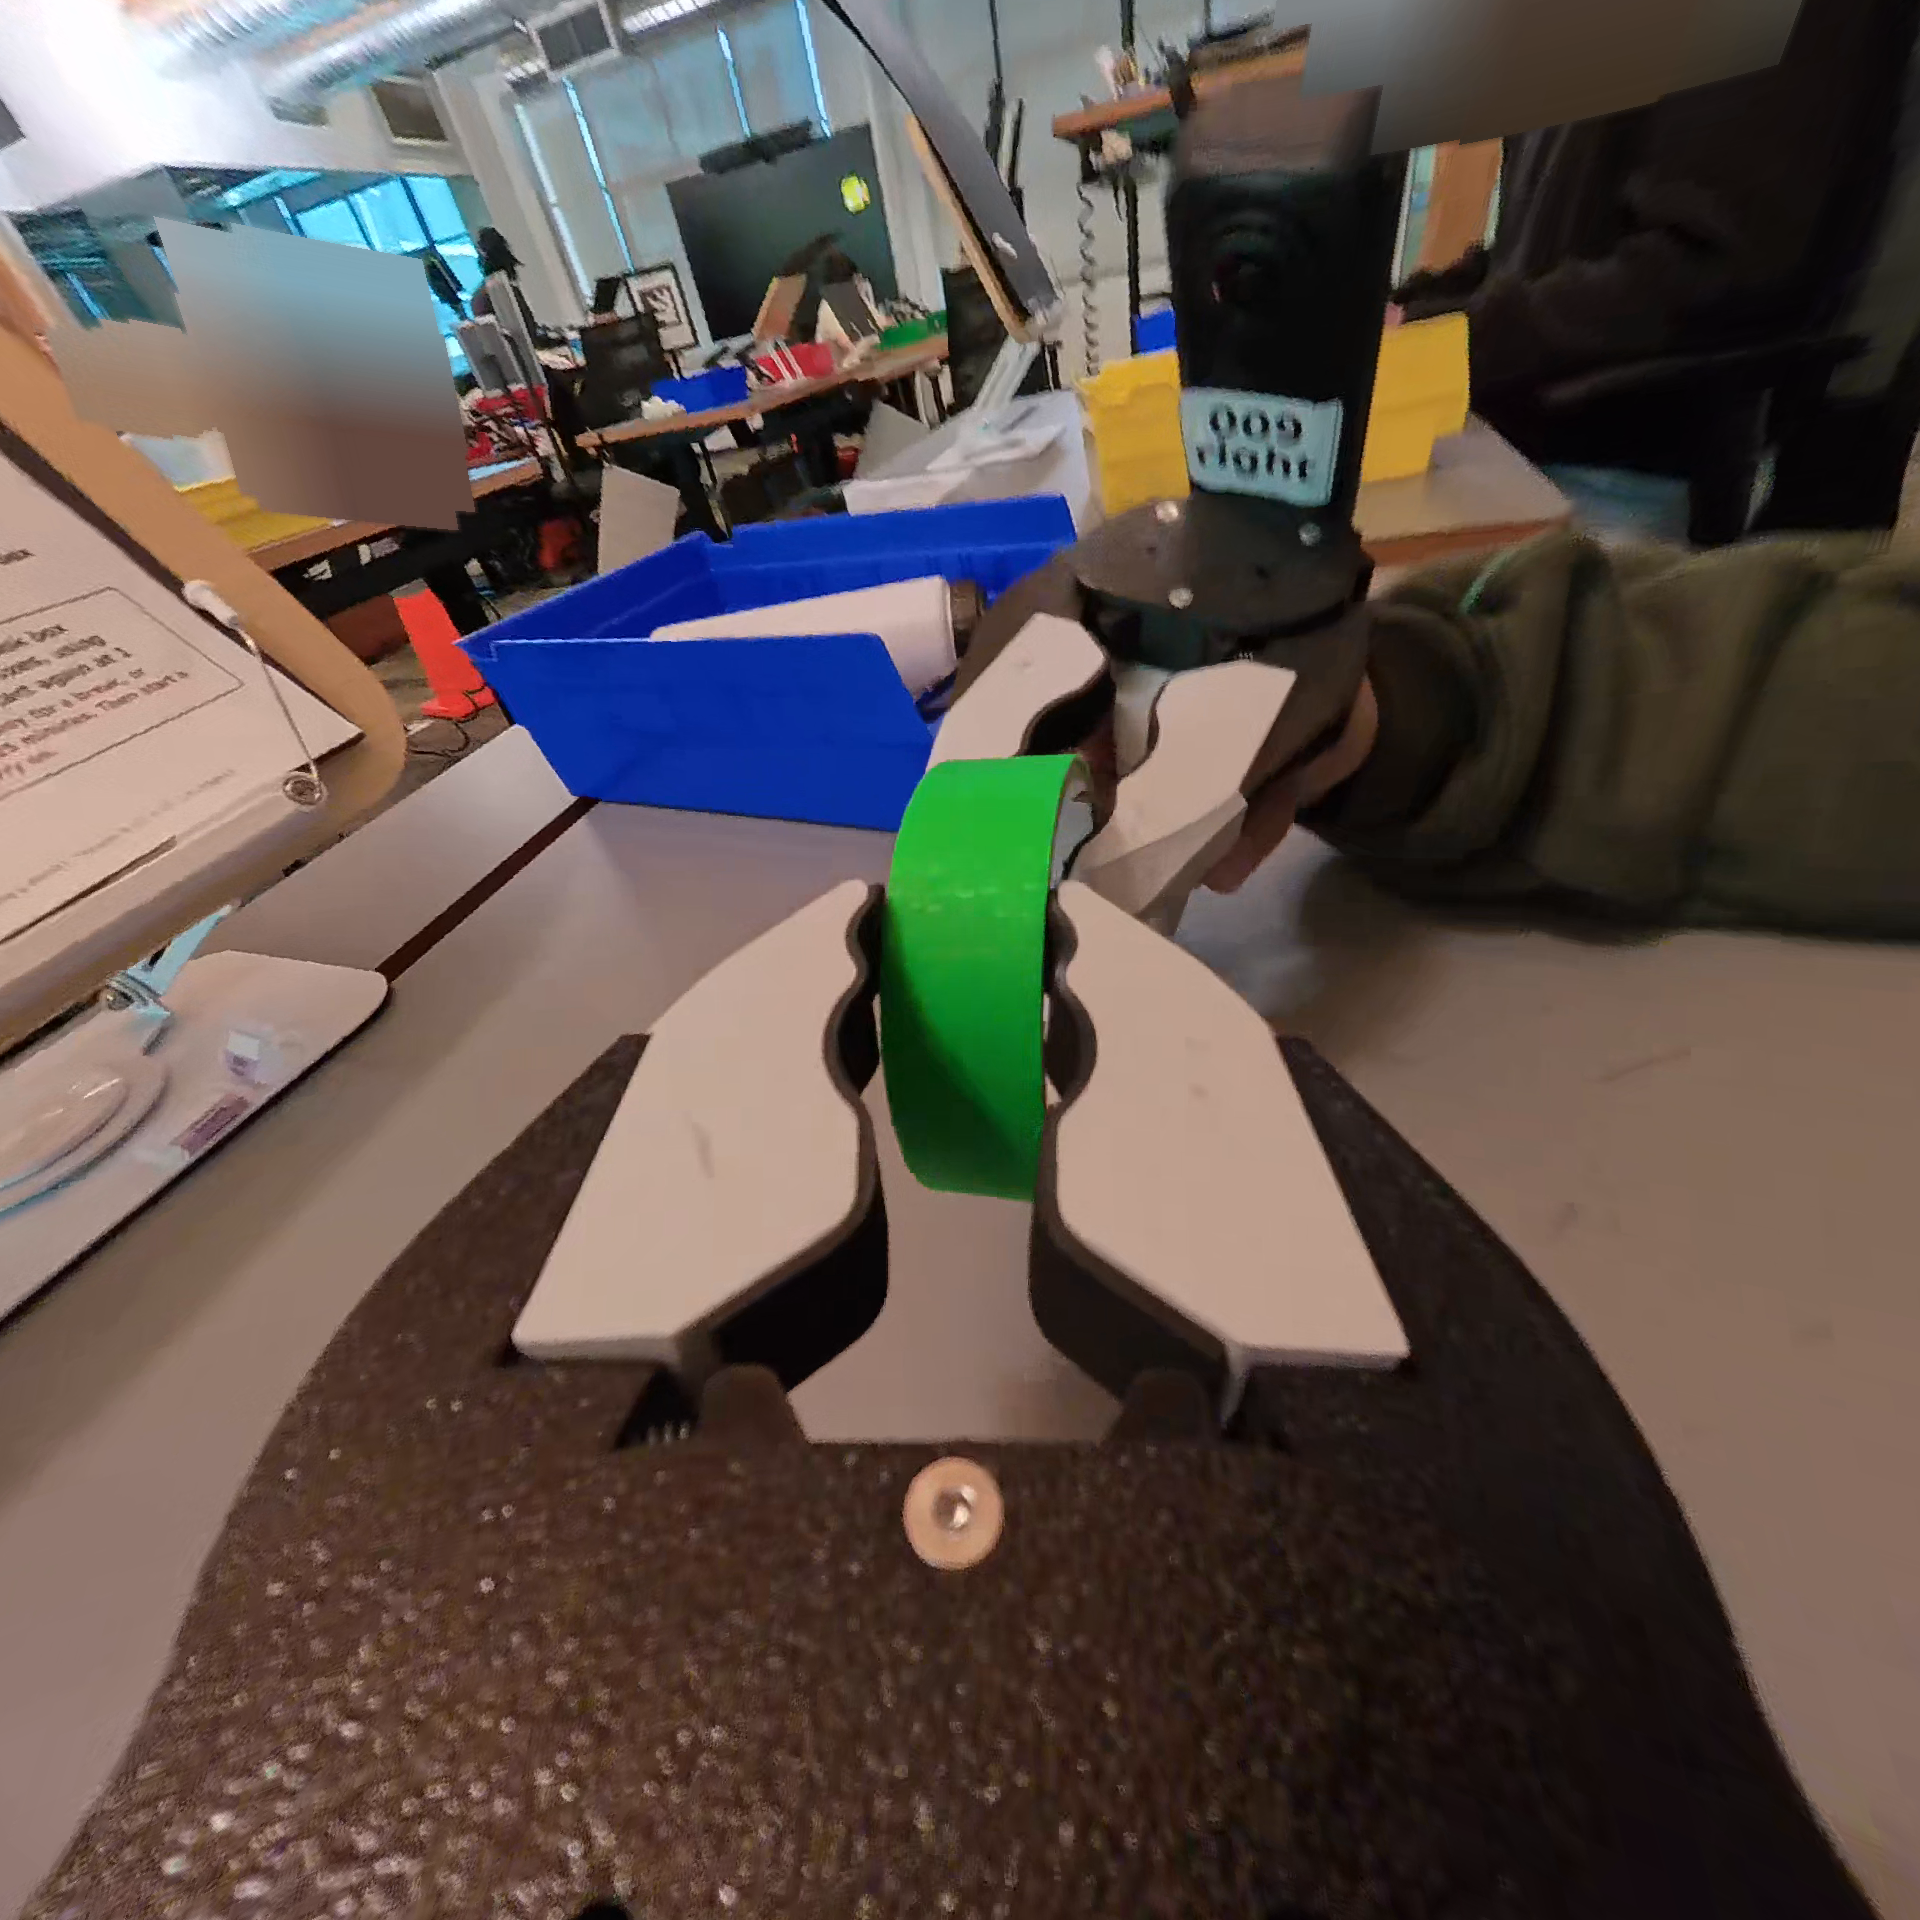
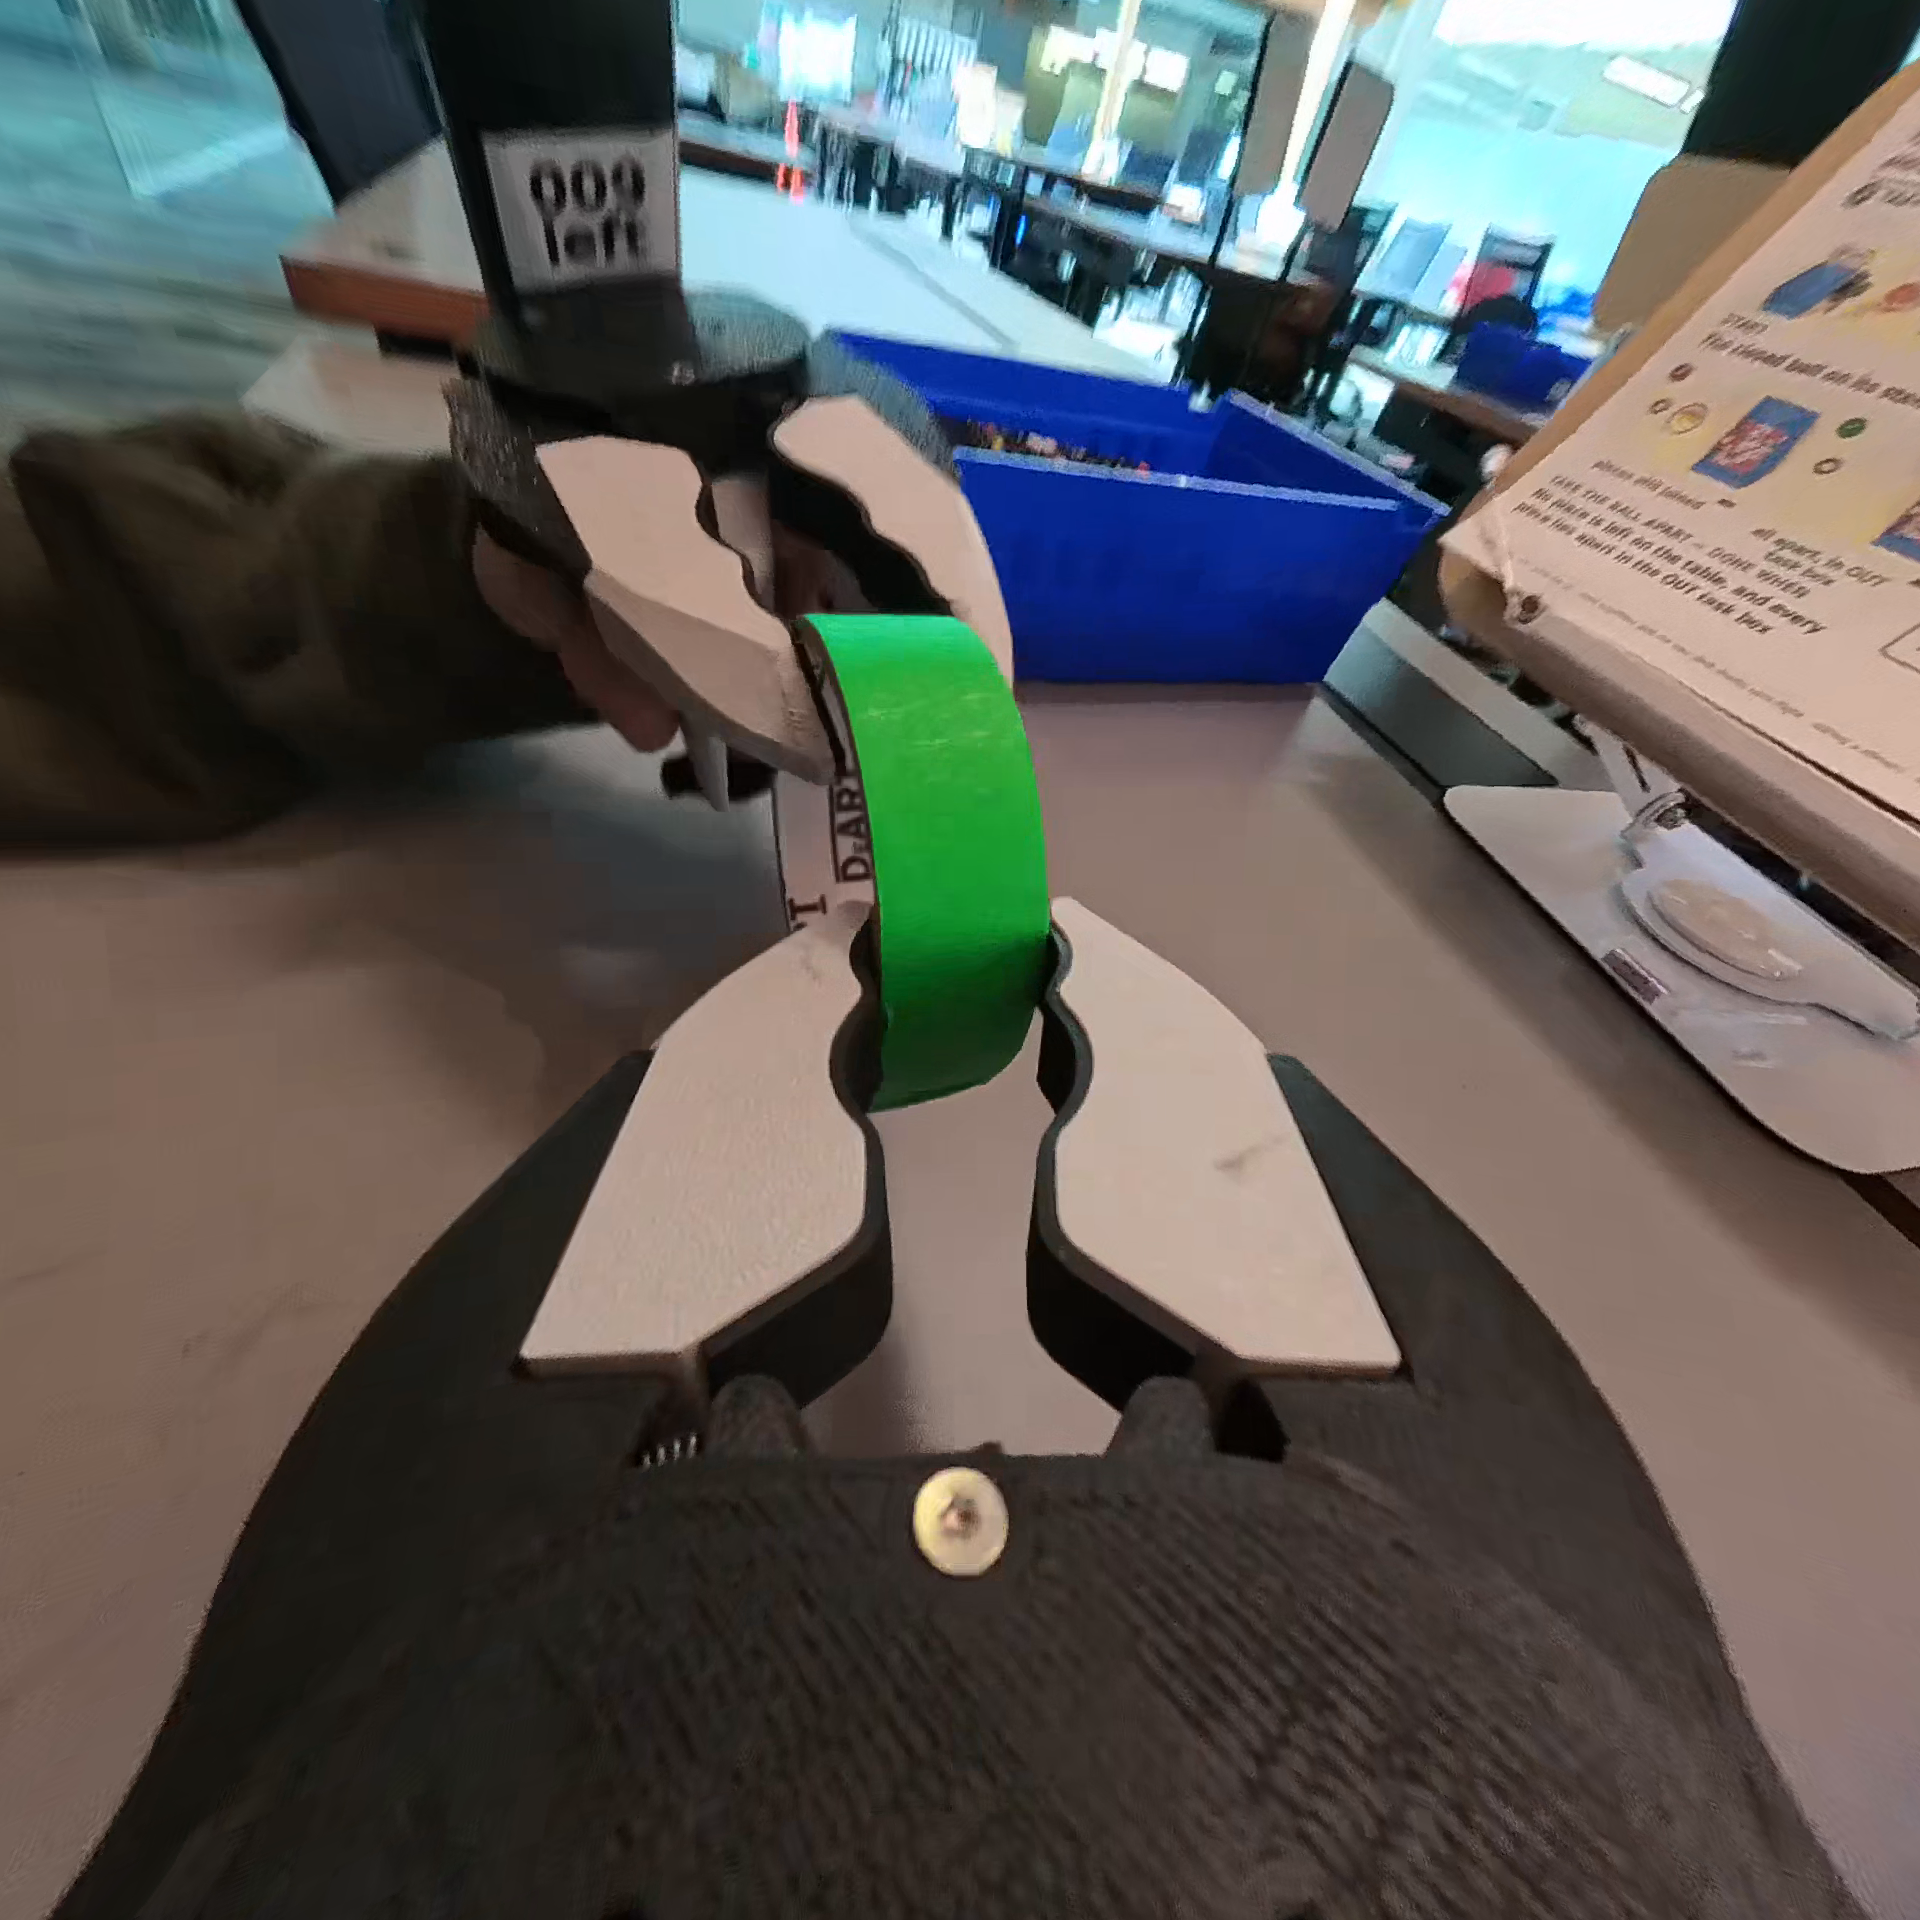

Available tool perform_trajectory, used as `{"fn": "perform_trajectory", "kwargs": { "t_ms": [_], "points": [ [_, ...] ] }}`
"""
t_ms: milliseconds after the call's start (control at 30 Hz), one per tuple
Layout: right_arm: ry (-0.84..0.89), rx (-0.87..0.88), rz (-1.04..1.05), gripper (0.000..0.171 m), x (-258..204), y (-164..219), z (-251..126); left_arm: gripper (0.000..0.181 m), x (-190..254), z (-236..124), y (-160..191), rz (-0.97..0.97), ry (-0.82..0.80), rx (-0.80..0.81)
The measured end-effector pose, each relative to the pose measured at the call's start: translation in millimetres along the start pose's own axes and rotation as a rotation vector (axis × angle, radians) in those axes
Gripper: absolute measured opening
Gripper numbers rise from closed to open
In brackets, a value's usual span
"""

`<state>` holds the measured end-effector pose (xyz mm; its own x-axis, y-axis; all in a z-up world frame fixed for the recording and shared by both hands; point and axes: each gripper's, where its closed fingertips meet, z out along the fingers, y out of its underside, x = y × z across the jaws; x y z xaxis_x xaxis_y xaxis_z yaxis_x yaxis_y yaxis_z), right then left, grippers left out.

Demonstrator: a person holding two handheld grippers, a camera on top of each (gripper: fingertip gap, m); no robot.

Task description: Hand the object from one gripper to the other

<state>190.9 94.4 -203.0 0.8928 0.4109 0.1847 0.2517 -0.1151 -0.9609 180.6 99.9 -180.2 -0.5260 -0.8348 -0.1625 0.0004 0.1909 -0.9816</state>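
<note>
Glossy green tape roll [image 1: 971, 997] upright over table [image 1: 1558, 1091], left gripper [image 1: 961, 997] clamping one edge, right gripper [image 2: 956, 997] clamping the opposite.

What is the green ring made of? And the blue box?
Green ring: looks like a tape roll, matte papery tape wound on a white card core. Blue box: likely hard plastic, smooth with a slight sheen and thin molded walls.

matt green tape roll [image 1: 971, 997], glossy plastic blue bin [image 1: 717, 717], smooth grey table [image 1: 1558, 1091]
</note>
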Motion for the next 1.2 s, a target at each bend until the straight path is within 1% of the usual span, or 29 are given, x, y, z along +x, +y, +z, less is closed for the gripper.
{"fn": "perform_trajectory", "kwargs": {
  "t_ms": [33,100,200,267,367,433,533,567,600,633,733,800,833,900,1033,1100,1200],
  "points": [
    [0.011,0.042,0.022,0.032,2.2,-4.0,-1.3,0.028,-3.8,-0.2,-3.5,-0.043,-0.018,0.027],
    [0.024,0.099,0.074,0.041,6.4,-8.9,-2.9,0.028,-10.9,-3.2,-10.9,-0.136,-0.033,0.101],
    [0.021,0.152,0.165,0.055,9.6,-14.2,-2.0,0.028,-20.7,-11.9,-26.6,-0.294,-0.028,0.263],
    [-0.008,0.212,0.213,0.055,6.7,-21.6,-1.9,0.028,-26.6,-18.5,-35.6,-0.407,-0.007,0.373],
    [-0.053,0.297,0.284,0.044,3.4,-33.0,-3.9,0.028,-35.6,-26.3,-41.3,-0.491,-0.016,0.474],
    [-0.069,0.317,0.306,0.045,1.9,-34.6,-3.2,0.028,-37.5,-29.0,-42.8,-0.489,-0.024,0.493],
    [-0.096,0.326,0.338,0.048,-3.3,-34.9,2.3,0.028,-33.8,-24.4,-40.6,-0.440,-0.034,0.465],
    [-0.090,0.331,0.341,0.043,-3.1,-35.7,3.7,0.028,-31.7,-21.9,-40.0,-0.426,-0.034,0.456],
    [-0.059,0.334,0.341,0.032,0.9,-35.6,3.6,0.028,-29.6,-20.3,-40.2,-0.420,-0.028,0.456],
    [-0.053,0.340,0.343,0.031,2.9,-36.2,2.2,0.028,-29.0,-19.7,-40.2,-0.421,-0.026,0.456],
    [-0.126,0.358,0.436,0.029,5.4,-41.8,-5.6,0.027,-25.6,-16.7,-36.5,-0.413,-0.005,0.415],
    [-0.163,0.395,0.497,0.029,7.4,-47.0,-11.5,0.029,-23.2,-13.4,-31.8,-0.362,-0.016,0.372],
    [-0.177,0.401,0.538,0.029,8.9,-47.7,-13.1,0.036,-21.6,-12.0,-30.0,-0.316,-0.028,0.350],
    [-0.195,0.388,0.645,0.029,14.8,-43.5,-14.4,0.055,-18.4,-9.6,-26.9,-0.199,-0.061,0.298],
    [-0.248,0.397,0.854,0.029,25.3,-34.2,-19.1,0.084,-10.4,-1.8,-11.6,0.067,-0.109,0.135],
    [-0.323,0.347,0.931,0.029,20.2,-27.7,-18.6,0.095,-10.0,1.6,-2.5,0.191,-0.144,0.064],
    [-0.376,0.231,0.950,0.029,8.1,-16.5,-15.7,0.106,-12.2,4.6,7.6,0.311,-0.186,-0.011]
  ]
}}
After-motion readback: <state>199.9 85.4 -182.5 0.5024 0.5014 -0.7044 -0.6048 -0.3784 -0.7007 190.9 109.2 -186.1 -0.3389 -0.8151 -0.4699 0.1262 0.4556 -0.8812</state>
